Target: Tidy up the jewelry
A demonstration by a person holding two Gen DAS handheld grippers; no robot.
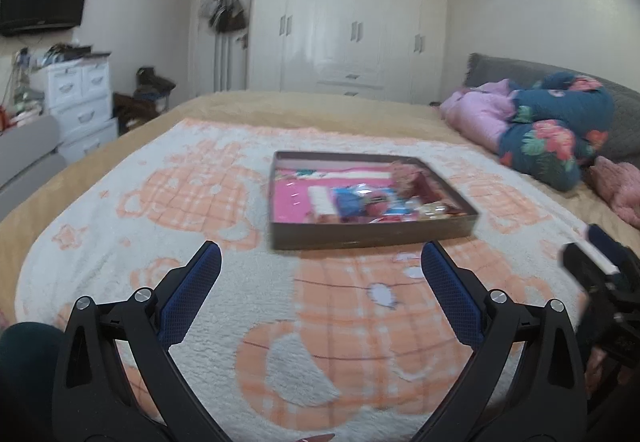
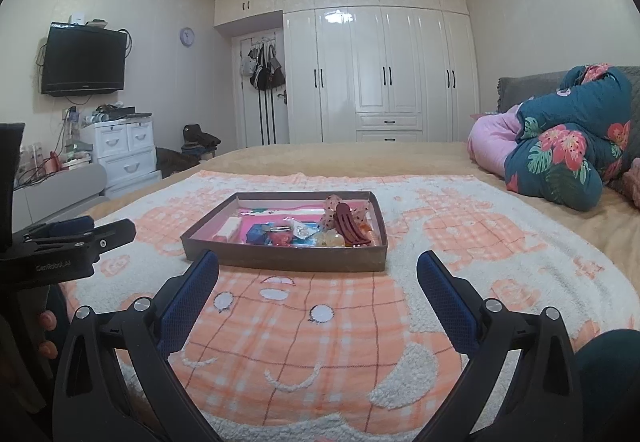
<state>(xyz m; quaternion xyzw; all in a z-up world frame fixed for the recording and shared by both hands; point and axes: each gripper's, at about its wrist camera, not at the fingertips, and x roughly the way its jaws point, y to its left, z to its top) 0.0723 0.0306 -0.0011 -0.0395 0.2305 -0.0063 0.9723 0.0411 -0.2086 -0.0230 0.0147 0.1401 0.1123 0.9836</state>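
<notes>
Brown tray (image 2: pixel 280 262) on blanket (image 2: pixel 320 342), trinkets heaped inside. Left gripper (image 1: pixel 320 274), right gripper (image 2: pixel 318 270): jaws wide, empty. Approach low; pick hair clip (image 2: pixel 352 228) singly.

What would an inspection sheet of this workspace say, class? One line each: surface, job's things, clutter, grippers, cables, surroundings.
Surface: fleecy orange-and-white blanket spread over the bed.
Job's things: shallow brown tray holding a dark red hair claw, a dotted bow and small mixed pieces; contents blurred in the left view.
Clutter: rolled floral quilt at the bed's right.
Grippers: left gripper open, empty; right gripper open, empty; both short of the tray.
Cables: wires by the white drawers.
Surroundings: wardrobe, wall television.
</notes>
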